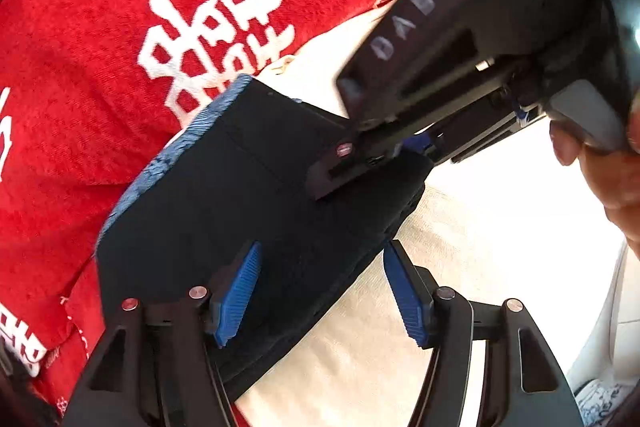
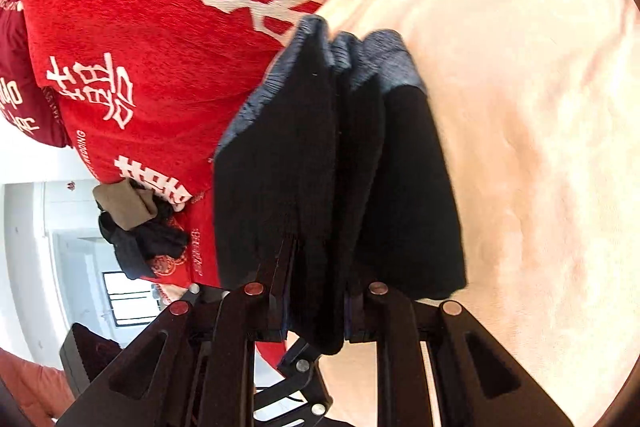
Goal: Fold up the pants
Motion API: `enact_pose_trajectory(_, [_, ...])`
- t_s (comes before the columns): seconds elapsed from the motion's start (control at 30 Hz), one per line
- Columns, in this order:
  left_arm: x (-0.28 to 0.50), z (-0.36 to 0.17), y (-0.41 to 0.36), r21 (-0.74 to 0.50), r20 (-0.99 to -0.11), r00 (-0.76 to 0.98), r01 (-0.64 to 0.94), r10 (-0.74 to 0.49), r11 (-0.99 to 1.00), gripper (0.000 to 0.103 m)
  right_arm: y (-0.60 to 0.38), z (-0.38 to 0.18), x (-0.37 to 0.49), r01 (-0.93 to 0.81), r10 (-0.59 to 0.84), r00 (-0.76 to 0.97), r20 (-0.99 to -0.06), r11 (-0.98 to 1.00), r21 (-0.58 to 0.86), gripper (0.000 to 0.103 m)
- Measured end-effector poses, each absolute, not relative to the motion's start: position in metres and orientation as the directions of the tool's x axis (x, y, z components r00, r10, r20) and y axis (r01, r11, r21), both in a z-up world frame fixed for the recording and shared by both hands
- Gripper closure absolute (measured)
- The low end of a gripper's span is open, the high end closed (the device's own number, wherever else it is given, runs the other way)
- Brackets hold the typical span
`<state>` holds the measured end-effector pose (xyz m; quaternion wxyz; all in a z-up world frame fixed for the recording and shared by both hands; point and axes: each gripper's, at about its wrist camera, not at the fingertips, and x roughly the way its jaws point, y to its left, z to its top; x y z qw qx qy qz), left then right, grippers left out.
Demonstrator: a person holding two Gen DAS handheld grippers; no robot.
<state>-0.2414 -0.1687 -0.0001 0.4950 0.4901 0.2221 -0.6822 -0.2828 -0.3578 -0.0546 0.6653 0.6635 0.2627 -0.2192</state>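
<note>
Pants [image 1: 248,195] folded into compact stack on cream sheet [image 1: 500,227], by red blanket's [image 1: 80,47] edge. Left gripper [image 1: 320,291] agape, released; right gripper [image 2: 316,311] clamps the stack. Left: release, tidy.

the pants [image 2: 280,167] you're folding are matt black knit cloth with a ribbed grey waistband [image 1: 168,155]. beside the pants, the red blanket [image 1: 80,67] looks nubbly, woven with white characters; on their other side the cream sheet [image 2: 520,107] is soft, slightly fuzzy. your left gripper [image 1: 320,291] has ridged blue rubbery pads [image 1: 236,295] on matt black plastic.
</note>
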Motion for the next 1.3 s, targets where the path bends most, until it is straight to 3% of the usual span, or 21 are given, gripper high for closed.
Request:
enact_pose_trajectory(0.2, [-0.182,0.025,-0.162,0.146,-0.903,0.005,0.945,-0.43,-0.294,0.038,-0.353,-0.042,-0.282,0.729,0.042,0.68,-0.732,0.061,0.681,0.077])
enact_pose_trajectory(0.47, [-0.082,0.015,-0.171,0.157,-0.938,0.149,0.988,-0.314,0.001,0.038,-0.337,-0.01,-0.265,0.895,-0.001,0.412,-0.911,0.186,0.405,0.069])
enact_pose_trajectory(0.87, [-0.038,-0.005,-0.174,0.024,-0.978,0.059,0.984,-0.202,0.175,0.038,-0.315,0.017,-0.262,0.954,-0.071,0.265,-0.962,0.165,0.251,0.069])
enact_pose_trajectory(0.97, [-0.034,-0.013,-0.172,0.04,-0.978,0.078,0.98,-0.192,0.196,0.023,-0.312,0.032,-0.256,0.942,-0.131,0.305,-0.943,0.186,0.279,0.068])
enact_pose_trajectory(1.17, [-0.026,-0.014,-0.17,-0.008,-0.985,0.032,0.973,-0.169,0.23,0.022,-0.311,0.018,-0.22,0.9,-0.053,0.365,-0.929,0.273,0.339,0.069])
enact_pose_trajectory(1.3, [-0.022,-0.015,-0.17,-0.003,-0.988,0.033,0.972,-0.149,0.234,0.012,-0.31,-0.007,-0.214,0.909,-0.004,0.33,-0.944,0.269,0.317,0.069])
